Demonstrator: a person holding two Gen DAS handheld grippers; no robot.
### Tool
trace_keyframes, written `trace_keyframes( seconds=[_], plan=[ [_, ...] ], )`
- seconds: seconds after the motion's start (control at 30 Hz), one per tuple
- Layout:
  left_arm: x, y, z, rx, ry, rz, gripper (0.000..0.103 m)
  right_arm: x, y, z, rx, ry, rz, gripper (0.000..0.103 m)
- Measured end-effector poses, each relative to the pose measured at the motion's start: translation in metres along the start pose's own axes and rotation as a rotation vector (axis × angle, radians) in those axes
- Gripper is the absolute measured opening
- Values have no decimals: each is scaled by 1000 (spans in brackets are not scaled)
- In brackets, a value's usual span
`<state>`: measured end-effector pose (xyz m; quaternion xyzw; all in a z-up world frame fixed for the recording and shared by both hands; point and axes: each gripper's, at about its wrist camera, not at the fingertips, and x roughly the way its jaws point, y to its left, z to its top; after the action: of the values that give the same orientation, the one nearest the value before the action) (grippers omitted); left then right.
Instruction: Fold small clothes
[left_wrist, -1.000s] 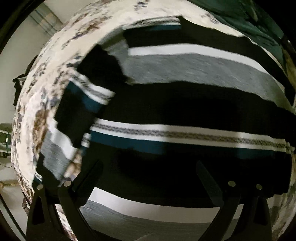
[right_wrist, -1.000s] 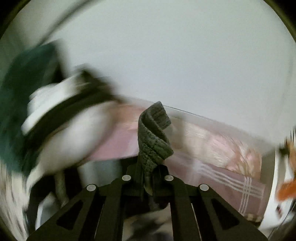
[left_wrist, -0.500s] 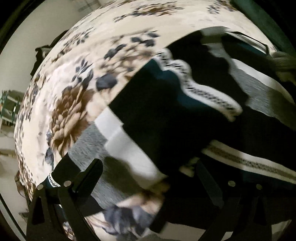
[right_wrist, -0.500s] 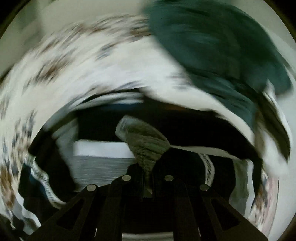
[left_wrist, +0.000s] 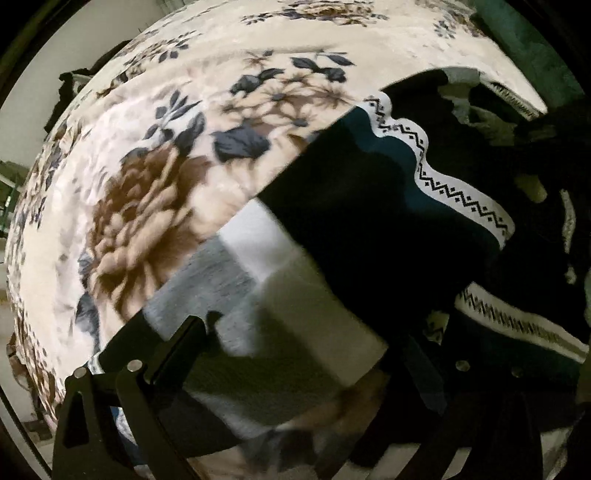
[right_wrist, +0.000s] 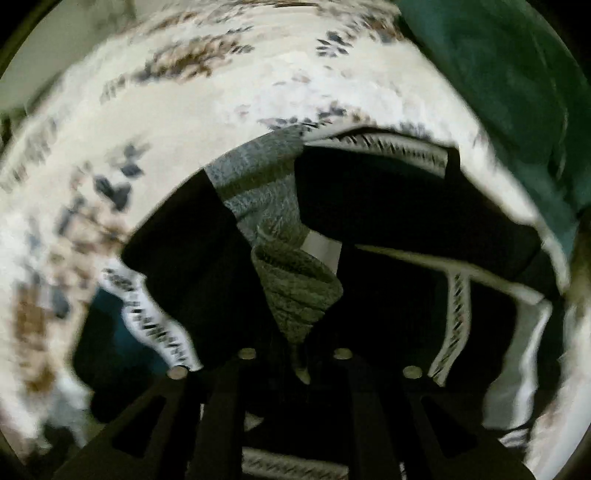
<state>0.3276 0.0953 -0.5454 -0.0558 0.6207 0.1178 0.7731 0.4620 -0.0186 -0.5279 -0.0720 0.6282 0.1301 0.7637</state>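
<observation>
Right wrist view: my right gripper (right_wrist: 295, 354) fingers opening, grey knit cuff (right_wrist: 297, 291) between them, over striped sweater (right_wrist: 388, 206). Left gripper (left_wrist: 295, 332) fingers spread, empty, nearer sleeve (left_wrist: 280, 258), long axis diagonal.

Right wrist view motion-blurred: floral blanket (right_wrist: 192, 122) pattern smeared. Green fabric (right_wrist: 517, 92) cut off at upper right. Left wrist view: dark object (left_wrist: 74, 92) at upper left, unidentifiable; sweater (left_wrist: 351, 229) runs past right edge.
</observation>
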Motion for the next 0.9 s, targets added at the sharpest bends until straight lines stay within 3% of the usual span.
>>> trace_keyframes(
  seconds=[0.03, 0.1, 0.27, 0.33, 0.43, 0.5, 0.63, 0.73, 0.8, 0.9],
  plan=[
    [-7, 13, -5, -6, -1, -11, 103, -9, -13, -5, 47, 7, 66, 43],
    [-17, 44, -13, -27, 2, -14, 103, -27, -39, -20, 142, 5, 141, 61],
    [-42, 145, -48, -176, 50, 34, 103, -60, -99, -78, 298, 36, 160, 62],
    [-46, 183, -61, -260, 76, 58, 103, -64, -114, -102, 335, 63, 146, 62],
    [-36, 240, -77, -428, 119, 36, 103, -61, -133, -140, 403, 111, 125, 62],
    [-21, 254, -86, -508, 157, -11, 103, -53, -142, -164, 451, 152, 113, 62],
    [22, 271, -91, -654, 227, -203, 98, -43, -144, -190, 481, 187, 87, 62],
    [42, 273, -88, -669, 230, -168, 61, -38, -141, -200, 472, 202, 84, 62],
    [36, 280, -86, -677, 182, -136, 7, -39, -139, -205, 455, 203, 82, 62],
    [12, 299, -81, -703, 73, -151, 4, -45, -135, -209, 421, 192, 80, 62]
  ],
)
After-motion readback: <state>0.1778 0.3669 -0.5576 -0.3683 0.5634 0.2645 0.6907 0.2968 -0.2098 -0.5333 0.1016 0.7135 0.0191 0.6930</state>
